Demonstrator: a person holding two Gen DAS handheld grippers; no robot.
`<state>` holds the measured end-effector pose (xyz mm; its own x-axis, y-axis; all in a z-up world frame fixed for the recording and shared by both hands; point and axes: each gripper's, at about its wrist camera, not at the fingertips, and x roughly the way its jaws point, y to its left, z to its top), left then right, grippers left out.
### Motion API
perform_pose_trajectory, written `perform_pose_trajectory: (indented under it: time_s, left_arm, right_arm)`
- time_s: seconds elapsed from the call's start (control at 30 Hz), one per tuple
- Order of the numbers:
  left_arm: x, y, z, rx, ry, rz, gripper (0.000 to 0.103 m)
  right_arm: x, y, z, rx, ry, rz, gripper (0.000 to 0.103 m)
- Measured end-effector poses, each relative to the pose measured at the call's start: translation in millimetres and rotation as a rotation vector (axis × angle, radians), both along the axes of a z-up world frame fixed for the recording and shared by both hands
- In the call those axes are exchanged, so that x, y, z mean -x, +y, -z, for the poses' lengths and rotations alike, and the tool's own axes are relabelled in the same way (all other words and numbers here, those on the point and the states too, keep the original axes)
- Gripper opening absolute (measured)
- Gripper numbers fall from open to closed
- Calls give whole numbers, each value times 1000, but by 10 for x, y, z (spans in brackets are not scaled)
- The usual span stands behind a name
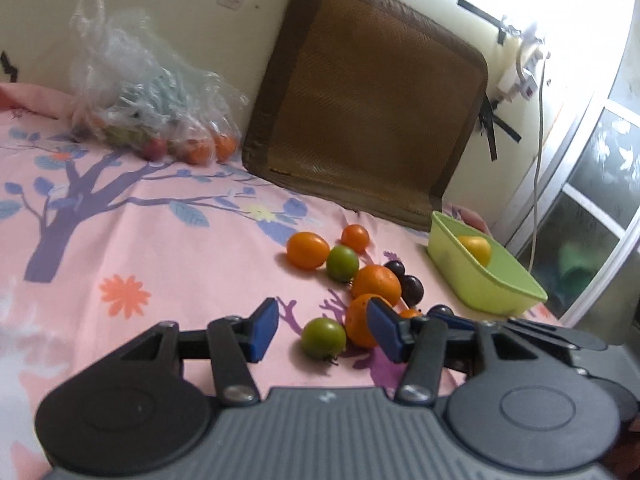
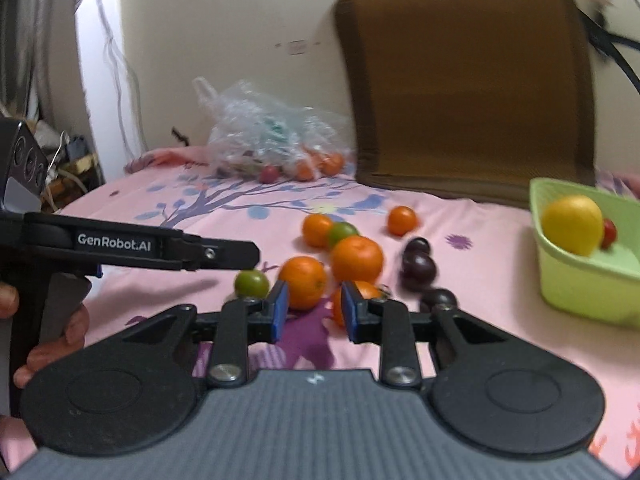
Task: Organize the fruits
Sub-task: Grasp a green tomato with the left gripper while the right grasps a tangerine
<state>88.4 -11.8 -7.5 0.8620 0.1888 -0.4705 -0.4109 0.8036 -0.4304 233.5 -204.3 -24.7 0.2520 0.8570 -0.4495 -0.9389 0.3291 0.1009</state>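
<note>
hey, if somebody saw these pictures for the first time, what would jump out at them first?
Probably the loose cluster of orange, green and dark purple fruit scattered mid-sheet on the pink floral bedsheet. Next, the lime-green tub at the right, holding a big yellow fruit, and the brown woven cushion leaning on the wall behind.

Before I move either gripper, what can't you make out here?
- Clear plastic bag by the wall: both views, crinkled film and blur hide most of its contents.
- Small red fruit in the light green plastic tray: right wrist view, half hidden behind the yellow fruit; unseen from the left wrist.
- Small orange fruit: left wrist view, mostly behind the left gripper finger.
</note>
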Motion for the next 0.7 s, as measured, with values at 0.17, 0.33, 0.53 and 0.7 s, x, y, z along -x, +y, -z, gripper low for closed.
perform_pose_trajectory:
  time_s: [0.17,0.33,0.53,0.7]
  left_arm:
    - [190,99,-55,24,-44,-45,50]
    - [214,40,-40,-28,0,-52,50]
    - [-14,-216,-39,-129,52,19,50]
    - [-303,-380,32,-256,156,-10,50]
  right_arm:
    - [7,255,27,29,-25,-13,32]
    - [50,343,94,55,-77,33,31]
    - [141,-112,25,-48,-27,60,30]
    - [221,-565,18,-77,-66,105,26]
